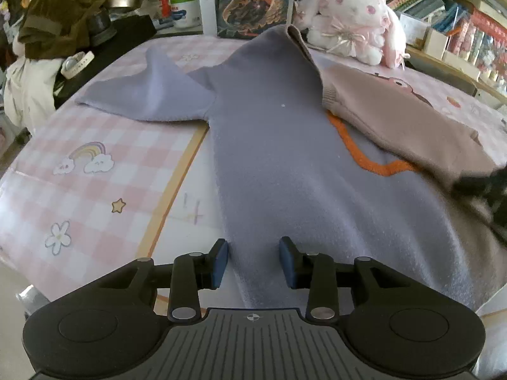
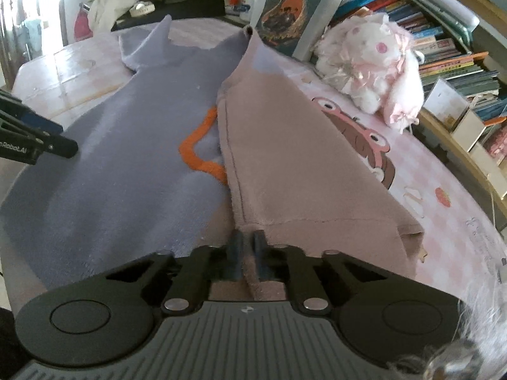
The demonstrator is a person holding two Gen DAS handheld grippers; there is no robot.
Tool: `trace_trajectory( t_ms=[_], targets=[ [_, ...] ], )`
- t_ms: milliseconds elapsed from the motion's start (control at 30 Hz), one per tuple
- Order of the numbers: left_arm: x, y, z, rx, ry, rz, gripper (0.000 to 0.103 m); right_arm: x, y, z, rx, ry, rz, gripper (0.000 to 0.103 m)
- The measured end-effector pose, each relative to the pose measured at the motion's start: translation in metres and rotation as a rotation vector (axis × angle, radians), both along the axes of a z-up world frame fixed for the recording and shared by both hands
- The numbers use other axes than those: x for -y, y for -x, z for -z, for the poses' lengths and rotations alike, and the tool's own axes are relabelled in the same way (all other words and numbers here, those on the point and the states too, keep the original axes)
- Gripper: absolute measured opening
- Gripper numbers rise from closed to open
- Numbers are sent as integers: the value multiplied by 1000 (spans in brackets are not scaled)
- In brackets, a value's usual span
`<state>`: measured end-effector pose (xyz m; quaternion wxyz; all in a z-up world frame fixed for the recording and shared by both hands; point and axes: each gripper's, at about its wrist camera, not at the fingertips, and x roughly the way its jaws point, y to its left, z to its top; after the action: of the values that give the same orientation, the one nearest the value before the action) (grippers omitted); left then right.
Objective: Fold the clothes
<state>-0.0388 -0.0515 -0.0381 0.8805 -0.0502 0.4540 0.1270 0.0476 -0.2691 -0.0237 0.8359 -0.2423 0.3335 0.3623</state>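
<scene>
A lavender sweater point(image 1: 279, 145) with an orange outline motif point(image 1: 355, 152) lies spread on the pink checked table, one sleeve point(image 1: 149, 91) stretched to the left. Its right side is folded over and shows the brownish-pink inside point(image 1: 396, 117). My left gripper point(image 1: 253, 261) is open and empty, its blue pads either side of the sweater's near hem. My right gripper point(image 2: 248, 255) is shut on the edge of the folded-over flap point(image 2: 291, 158) and holds it raised above the lavender body point(image 2: 126, 158). The left gripper also shows in the right wrist view point(image 2: 35, 141) at the left edge.
A white and pink plush rabbit point(image 1: 355, 19) sits at the back right of the table cover point(image 1: 95, 164). A book point(image 1: 253, 0) stands behind the sweater. Shelves of books point(image 2: 443, 47) run along the right. A brown garment point(image 1: 60, 15) and clutter are piled back left.
</scene>
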Motion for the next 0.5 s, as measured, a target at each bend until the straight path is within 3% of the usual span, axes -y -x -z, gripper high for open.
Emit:
trace_trajectory(
  t_ms=[100, 233, 500],
  targets=[
    [2, -1, 0, -6, -15, 0, 36, 13, -9, -19, 89, -20, 48, 4],
    [4, -1, -1, -10, -24, -1, 36, 41, -54, -40, 163, -10, 173, 4],
    [8, 0, -2, -21, -60, 22, 36, 64, -173, -36, 248, 165, 379, 0]
  ],
)
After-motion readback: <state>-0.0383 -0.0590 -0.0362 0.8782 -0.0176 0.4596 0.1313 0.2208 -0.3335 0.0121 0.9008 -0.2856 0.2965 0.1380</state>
